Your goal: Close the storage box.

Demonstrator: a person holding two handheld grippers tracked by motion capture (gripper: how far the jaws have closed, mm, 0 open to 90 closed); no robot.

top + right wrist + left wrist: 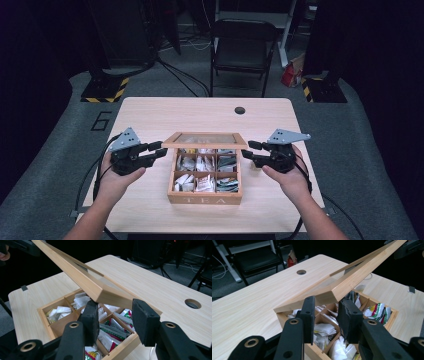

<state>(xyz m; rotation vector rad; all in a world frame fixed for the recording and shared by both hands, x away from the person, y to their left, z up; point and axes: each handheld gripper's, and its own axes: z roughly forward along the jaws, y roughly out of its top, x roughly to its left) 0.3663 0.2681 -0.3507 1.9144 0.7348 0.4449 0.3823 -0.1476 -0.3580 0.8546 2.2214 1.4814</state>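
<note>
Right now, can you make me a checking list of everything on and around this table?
Surface: light wooden table with a round hole near the far edge.
Job's things: wooden tea box, lid half raised; tea bags in its compartments.
Clutter: nothing seen.
Grippers: left gripper shut on the lid's left corner; right gripper at the lid's right corner, grip unclear.
Cables: black cables trail off the table's sides.
Surroundings: black folding chair, grey floor, dark curtains.

Matt wood tea box [204,198] w/ glass-paned lid [204,140]; paper sachets [204,184].
</note>
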